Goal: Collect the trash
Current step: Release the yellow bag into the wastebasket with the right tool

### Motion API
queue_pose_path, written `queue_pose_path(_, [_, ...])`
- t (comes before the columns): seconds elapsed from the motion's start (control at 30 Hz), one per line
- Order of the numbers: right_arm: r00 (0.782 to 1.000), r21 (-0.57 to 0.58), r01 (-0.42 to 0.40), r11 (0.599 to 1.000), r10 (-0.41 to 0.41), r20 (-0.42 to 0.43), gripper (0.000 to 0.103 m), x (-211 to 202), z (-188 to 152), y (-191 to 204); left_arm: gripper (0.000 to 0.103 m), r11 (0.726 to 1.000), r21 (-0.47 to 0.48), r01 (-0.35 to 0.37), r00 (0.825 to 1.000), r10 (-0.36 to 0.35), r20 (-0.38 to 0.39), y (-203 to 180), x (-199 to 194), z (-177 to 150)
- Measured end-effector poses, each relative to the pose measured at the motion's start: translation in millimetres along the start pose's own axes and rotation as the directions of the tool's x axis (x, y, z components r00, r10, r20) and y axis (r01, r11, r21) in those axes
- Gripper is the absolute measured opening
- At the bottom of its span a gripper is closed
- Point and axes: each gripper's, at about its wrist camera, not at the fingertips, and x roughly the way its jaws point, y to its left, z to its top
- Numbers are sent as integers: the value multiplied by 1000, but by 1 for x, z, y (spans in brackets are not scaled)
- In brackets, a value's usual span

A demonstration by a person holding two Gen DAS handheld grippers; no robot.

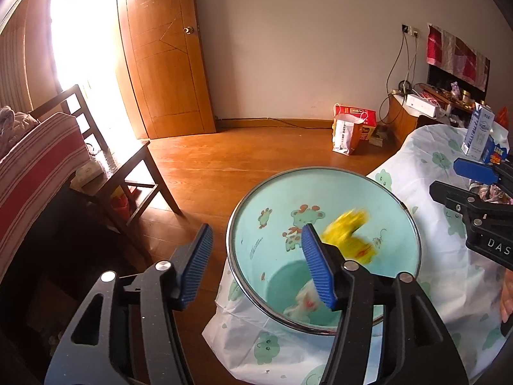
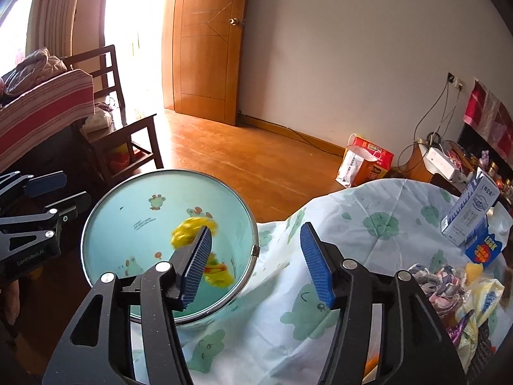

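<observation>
A light-blue bin (image 1: 253,224) with cartoon animal prints and a metal rim stands beside the covered table; it also shows in the right wrist view (image 2: 128,211). A blurred yellow wrapper (image 1: 349,234) is in mid-air inside the bin, seen too in the right wrist view (image 2: 192,229). White crumpled trash (image 1: 304,301) lies at the bin's bottom. My left gripper (image 1: 256,266) is open and empty above the bin's left rim. My right gripper (image 2: 256,263) is open and empty over the bin's right rim. More wrappers (image 2: 449,288) lie on the table at the right.
The table wears a white cloth with green prints (image 2: 336,224). A milk carton (image 2: 471,211) and a blue snack box (image 2: 484,250) stand at its far right. A dark wooden chair (image 1: 105,147) stands left of the bin. Paper bags (image 1: 349,128) sit on the floor by the wall.
</observation>
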Motion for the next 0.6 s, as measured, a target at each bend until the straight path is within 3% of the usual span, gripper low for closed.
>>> queue_pose_path(0.2, [999,16,15,1000,-16,28,59,-27,-6,-8,70,1000,-1,19,1000,-19,-13,-11,-3,-7])
queue_pose_path(0.33, [996,40,51,998,-53,67,65,-63,-18,-27,71,997,33,69,997,-68,-28,-35,-6,-14])
queue_pose_path(0.6, [968,147,223,964,-237,82,72,-134,-73,-108,72,977,128,172,985,-170,-28,-103,-23,-19])
